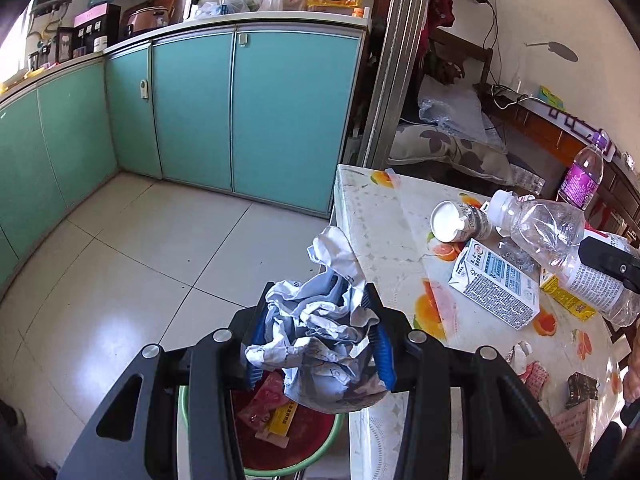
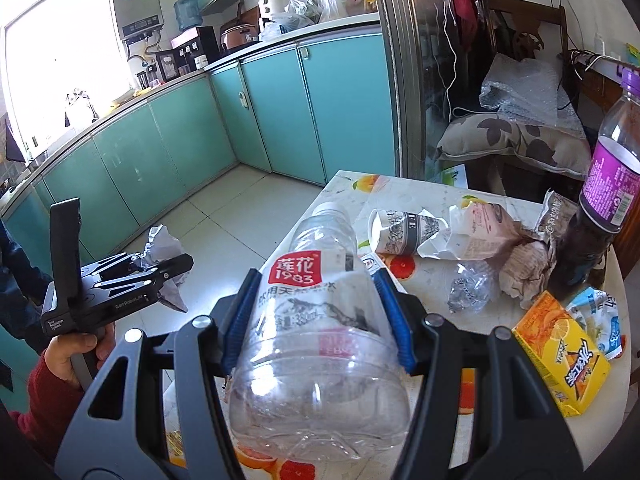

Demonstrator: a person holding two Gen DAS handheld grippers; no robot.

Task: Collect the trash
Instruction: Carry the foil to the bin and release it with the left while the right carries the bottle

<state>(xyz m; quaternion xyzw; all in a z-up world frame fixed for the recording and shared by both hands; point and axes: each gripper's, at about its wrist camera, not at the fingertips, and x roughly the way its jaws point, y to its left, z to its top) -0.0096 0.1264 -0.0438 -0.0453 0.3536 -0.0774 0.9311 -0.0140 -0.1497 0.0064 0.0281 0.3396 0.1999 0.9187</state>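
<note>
Left wrist view: the left gripper [image 1: 320, 336] has its fingers [image 1: 256, 334] pinching a crumpled paper wad [image 1: 320, 344], carried off the left edge of the desk [image 1: 384, 240]. Directly below sits a green-rimmed bin [image 1: 308, 446] on the floor, already holding a red wrapper [image 1: 266, 398] and a yellow packet [image 1: 282, 420]. On the desk to the right lie a tipped paper cup [image 1: 456, 224], a white drink carton [image 1: 496, 292] and a clear bottle [image 1: 540, 224].

Right wrist view: the right gripper [image 2: 316, 320] has its fingers [image 2: 390, 316] clamped on an empty water bottle [image 2: 316, 344] with a red label, lifted over the desk's near-left part. The left gripper [image 2: 132, 276] shows at left, held by a hand [image 2: 76, 354]. A yellow juice box [image 2: 560, 352], a purple-labelled bottle [image 2: 600, 200] and crushed wrappers [image 2: 480, 232] remain on the desk.

The step appears to be the drop-off: 2 pieces are in hand. Next, the left fingers should spread above the bin, then the bottle needs carrying left.
</note>
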